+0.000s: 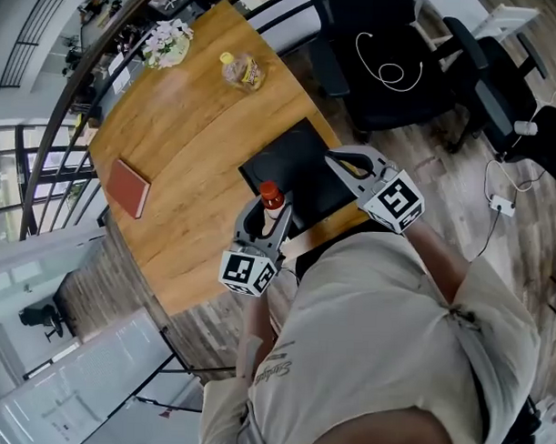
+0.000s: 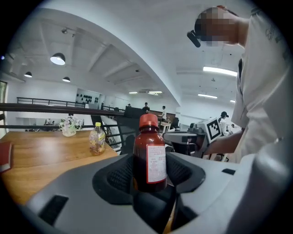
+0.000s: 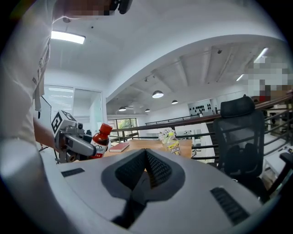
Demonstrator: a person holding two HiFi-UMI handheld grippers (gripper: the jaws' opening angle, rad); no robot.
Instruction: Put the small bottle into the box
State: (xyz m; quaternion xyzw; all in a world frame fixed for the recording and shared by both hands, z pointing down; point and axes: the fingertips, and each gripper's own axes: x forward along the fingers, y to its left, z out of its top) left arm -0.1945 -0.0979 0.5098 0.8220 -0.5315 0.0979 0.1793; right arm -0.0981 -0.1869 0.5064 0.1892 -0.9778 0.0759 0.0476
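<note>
Left hand-held gripper (image 1: 270, 214) clamps the small bottle (image 2: 149, 157) upright by the box (image 1: 303, 163); right hand-held gripper (image 3: 145, 167) closed, empty.

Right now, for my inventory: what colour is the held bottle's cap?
Red: the cap of the bottle, clearest in the left gripper view.

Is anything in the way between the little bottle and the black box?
Nothing visible is. The left tongs hold the small bottle at the near edge of the black box, and the box looks bare. The right tongs, shut and empty, hover by its right edge, off to the side.
</note>
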